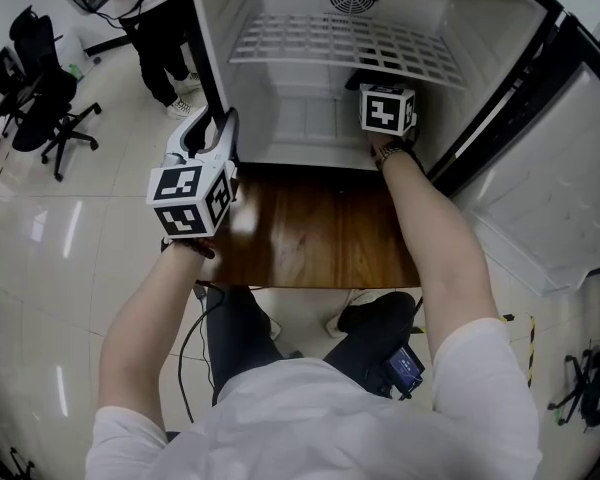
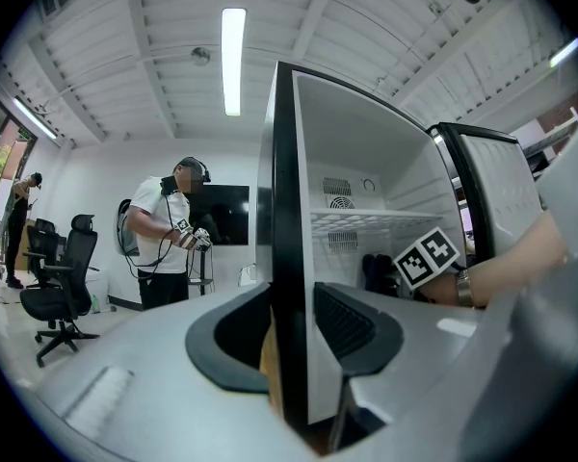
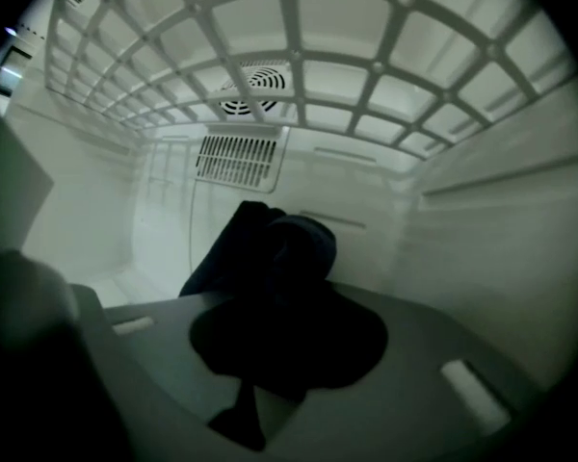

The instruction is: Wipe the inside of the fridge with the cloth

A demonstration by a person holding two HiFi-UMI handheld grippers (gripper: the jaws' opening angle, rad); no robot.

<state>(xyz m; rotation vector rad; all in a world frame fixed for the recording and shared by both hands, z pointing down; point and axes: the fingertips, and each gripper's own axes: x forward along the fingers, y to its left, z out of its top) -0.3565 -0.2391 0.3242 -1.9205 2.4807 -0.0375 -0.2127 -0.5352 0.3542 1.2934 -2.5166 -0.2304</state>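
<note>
The white fridge (image 1: pixel 280 118) stands open in front of me. My right gripper (image 1: pixel 372 86) reaches inside under the wire shelf (image 1: pixel 350 43), near the right wall. It is shut on a dark cloth (image 3: pixel 279 248) that bunches out past the jaws, close to the back wall. The cloth (image 2: pixel 378 269) and the right gripper's marker cube (image 2: pixel 429 256) also show in the left gripper view. My left gripper (image 1: pixel 212 133) sits at the fridge's front left corner. Its jaws stand on either side of the black-edged left wall (image 2: pixel 287 210) and clamp it.
The fridge door (image 1: pixel 540 178) hangs open at the right. A brown wooden surface (image 1: pixel 310 228) lies below the fridge opening. A person (image 1: pixel 150 18) stands at the left rear, with office chairs (image 1: pixel 45 108) on the tiled floor. A vent grille (image 3: pixel 236 157) sits on the back wall.
</note>
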